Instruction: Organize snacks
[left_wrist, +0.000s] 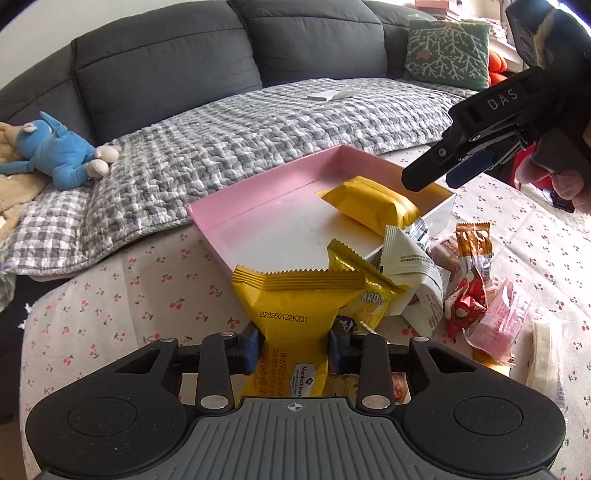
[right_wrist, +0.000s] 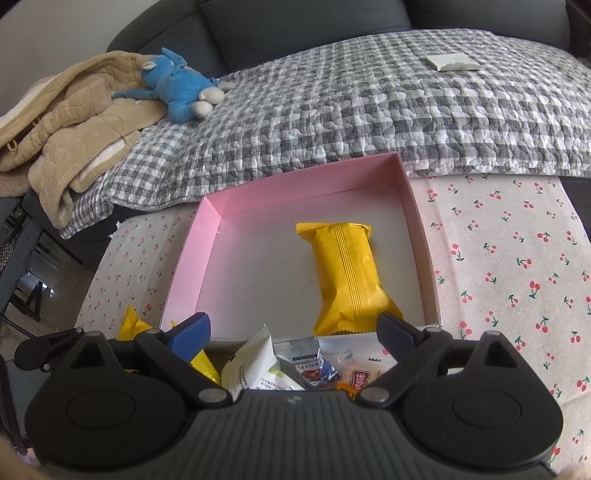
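Clamped between the blue pads of the left gripper (left_wrist: 293, 347) at the bottom centre of its frame, one yellow wafer packet (left_wrist: 291, 314) is showing "B20260122K231" and "Member's Mark". Filling the middle of both frames, one pink box (right_wrist: 192, 251) is sitting on the cherry-print tablecloth (right_wrist: 517, 266) and holding one yellow packet (right_wrist: 347, 273), while a loose pile of snacks (left_wrist: 443, 288) is lying just beside its near wall. Marked "DAS", the right gripper (right_wrist: 293, 328) is hovering over that pile with jaws apart.
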